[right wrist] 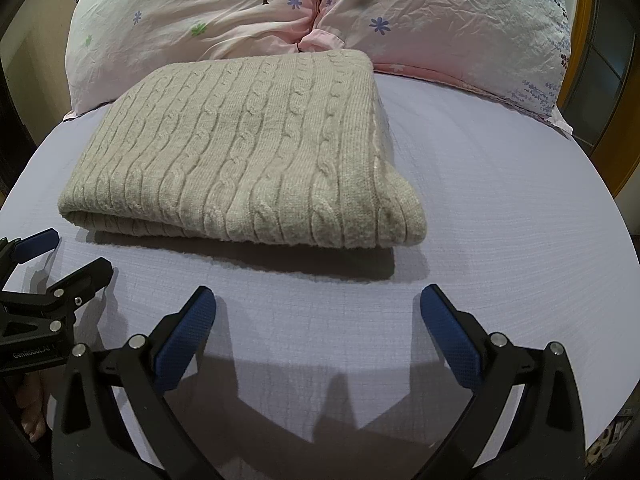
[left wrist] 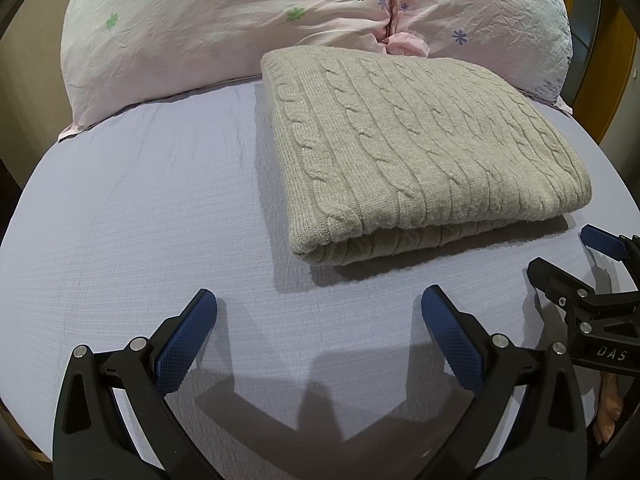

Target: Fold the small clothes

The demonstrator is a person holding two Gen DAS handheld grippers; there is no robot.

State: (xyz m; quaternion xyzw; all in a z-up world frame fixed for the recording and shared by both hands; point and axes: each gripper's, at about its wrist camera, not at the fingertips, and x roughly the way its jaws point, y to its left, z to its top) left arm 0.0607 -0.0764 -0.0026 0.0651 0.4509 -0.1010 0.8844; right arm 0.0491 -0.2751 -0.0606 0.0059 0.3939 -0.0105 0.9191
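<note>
A beige cable-knit sweater [left wrist: 416, 148] lies folded into a thick rectangle on a lavender bed sheet [left wrist: 140, 208], its far edge near two pink floral pillows [left wrist: 224, 28]. The left gripper [left wrist: 319, 312] hovers above bare sheet just in front of the sweater, blue-padded fingers [left wrist: 182, 344] spread wide and holding nothing. The right gripper [left wrist: 568, 256] enters at the right edge, its fingers parted beside the sweater's near corner.

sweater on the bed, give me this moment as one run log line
sweater: folded, flat on bed sheet | left gripper: jaws open, empty | right gripper: jaws open, empty | pillows: behind sweater
</note>
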